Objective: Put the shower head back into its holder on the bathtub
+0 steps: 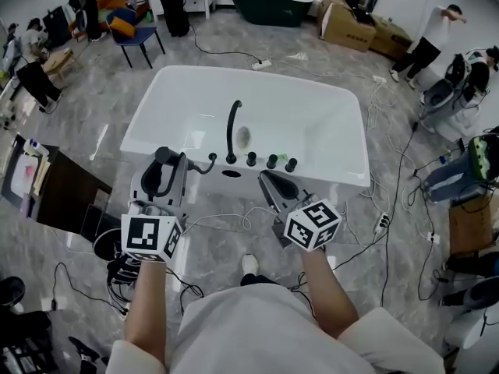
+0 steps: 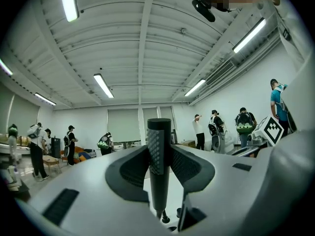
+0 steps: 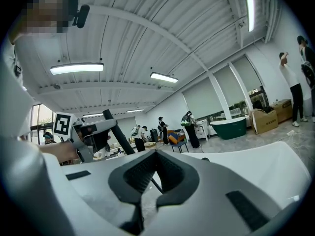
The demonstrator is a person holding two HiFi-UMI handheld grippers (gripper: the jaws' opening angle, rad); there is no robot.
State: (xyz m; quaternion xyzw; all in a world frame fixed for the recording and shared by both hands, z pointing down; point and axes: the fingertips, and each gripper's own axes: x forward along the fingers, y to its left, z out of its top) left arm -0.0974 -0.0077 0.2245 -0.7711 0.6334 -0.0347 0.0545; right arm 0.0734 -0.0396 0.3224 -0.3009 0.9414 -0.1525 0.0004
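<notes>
Between the pads of the left gripper: one shower head, black, held by its knurled handle, which stands upright with the jaws closed on it from both sides. Ahead of that gripper and slightly to its right: white bathtub, its near rim carrying a black curved faucet, a row of three dark knobs and a dark oval opening (whether this is the holder cannot be told). The shower head is short of the rim, apart from that opening. Right gripper: jaws together at the tips, nothing between them, pointing at the rim just before the knobs, beside the left gripper.
</notes>
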